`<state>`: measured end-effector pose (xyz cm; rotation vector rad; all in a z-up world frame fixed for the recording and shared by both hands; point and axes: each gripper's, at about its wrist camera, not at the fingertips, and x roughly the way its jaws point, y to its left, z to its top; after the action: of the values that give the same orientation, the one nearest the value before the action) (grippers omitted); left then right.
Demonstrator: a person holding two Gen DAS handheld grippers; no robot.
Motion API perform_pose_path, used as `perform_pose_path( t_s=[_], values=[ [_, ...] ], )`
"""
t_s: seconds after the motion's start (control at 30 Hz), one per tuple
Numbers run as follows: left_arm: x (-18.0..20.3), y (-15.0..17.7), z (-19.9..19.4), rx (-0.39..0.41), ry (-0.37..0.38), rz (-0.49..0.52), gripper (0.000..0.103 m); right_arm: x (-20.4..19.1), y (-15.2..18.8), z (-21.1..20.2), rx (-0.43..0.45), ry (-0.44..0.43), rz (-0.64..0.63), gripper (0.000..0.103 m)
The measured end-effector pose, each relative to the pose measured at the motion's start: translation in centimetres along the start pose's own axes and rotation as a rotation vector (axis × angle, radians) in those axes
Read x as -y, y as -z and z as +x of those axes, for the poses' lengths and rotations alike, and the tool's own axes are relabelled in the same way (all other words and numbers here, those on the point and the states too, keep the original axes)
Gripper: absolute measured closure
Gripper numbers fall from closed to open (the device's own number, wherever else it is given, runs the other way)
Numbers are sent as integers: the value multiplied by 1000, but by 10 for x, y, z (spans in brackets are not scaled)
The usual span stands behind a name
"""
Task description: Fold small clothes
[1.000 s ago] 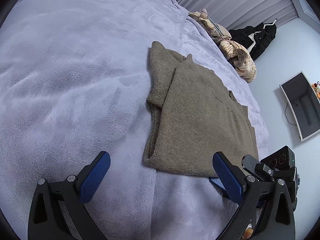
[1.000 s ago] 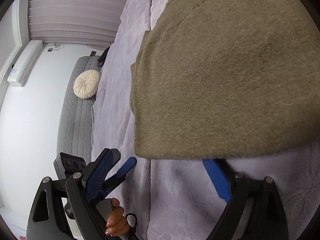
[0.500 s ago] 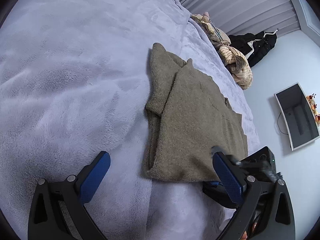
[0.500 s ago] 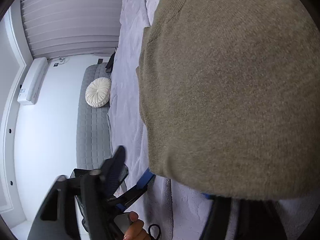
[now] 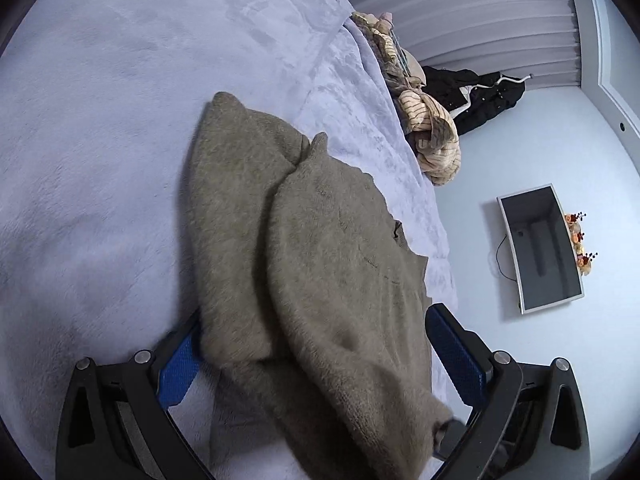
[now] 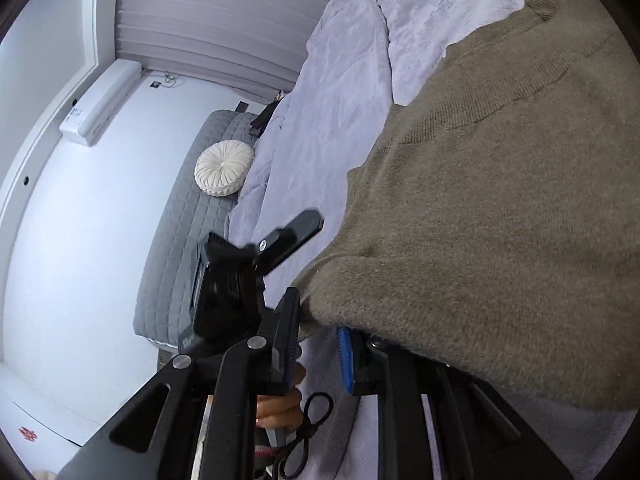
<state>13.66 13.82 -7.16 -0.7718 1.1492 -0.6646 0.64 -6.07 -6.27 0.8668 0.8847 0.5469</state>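
An olive-brown knit sweater (image 5: 320, 280) lies partly folded on a lilac fleece blanket (image 5: 100, 140). My left gripper (image 5: 312, 364) is open, its blue-padded fingers (image 5: 456, 352) straddling the sweater's near hem, which bunches up between them. In the right wrist view the sweater (image 6: 500, 220) fills the right side. My right gripper (image 6: 320, 356) has its jaws drawn close together on the sweater's near corner, which drapes over the fingers (image 6: 346, 360). The left gripper's body (image 6: 240, 280) shows just left of it.
A heap of striped and patterned clothes (image 5: 424, 128) lies at the bed's far edge. A black jacket (image 5: 480, 92) and a monitor (image 5: 540, 248) are beyond. A grey bench (image 6: 188, 232) with a round white cushion (image 6: 224, 168) stands beside the bed. Scissors (image 6: 308, 432) hang by a hand.
Both grippers moved forward onto the sweater's near hem. The right jaws narrowed onto the corner and the hem has risen and bunched between the left fingers.
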Motion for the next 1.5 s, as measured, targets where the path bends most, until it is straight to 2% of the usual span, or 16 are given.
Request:
perform_pose_path(
  t_s=[0.17,0.3,0.37,0.4,0.43,0.5,0.63,0.8,0.87,0.93,1.0,1.1,1.13,1.23,1.37,1.5],
  values=[
    [33,6,23,-5,-165,162,1,14,14,-5,-66,43,-16,82],
    [40,14,34,6,-287,260,11,28,32,-9,-208,142,-46,77],
    [40,16,34,19,-313,274,15,33,42,-20,-247,205,-83,58],
    [37,17,32,21,-318,278,15,35,45,-26,-253,226,-93,37],
    [36,17,30,22,-320,280,15,36,46,-37,-253,245,-104,28],
    [38,18,29,31,-335,287,16,34,46,-54,-243,253,-124,28],
    [44,23,34,44,-429,332,28,30,33,-93,-147,278,-154,28],
    [51,26,37,48,-500,370,31,26,-4,-111,-18,309,-152,28],
    [53,26,38,48,-517,371,31,29,-23,-111,16,358,-153,36],
    [54,27,40,49,-538,377,31,36,-39,-106,25,399,-148,62],
    [56,28,42,50,-559,384,34,48,-49,-97,14,421,-140,65],
    [56,26,44,60,-616,386,55,75,-51,-78,-69,501,-146,68],
    [55,25,43,65,-630,383,70,77,-51,-80,-54,489,-152,68],
    [55,22,38,79,-641,367,80,79,-45,-86,-20,459,-166,68],
    [89,27,25,152,-612,410,82,82,-41,-91,-4,431,-174,68],
    [160,40,27,197,-580,589,82,93,-41,-99,2,350,-126,66]
  ],
)
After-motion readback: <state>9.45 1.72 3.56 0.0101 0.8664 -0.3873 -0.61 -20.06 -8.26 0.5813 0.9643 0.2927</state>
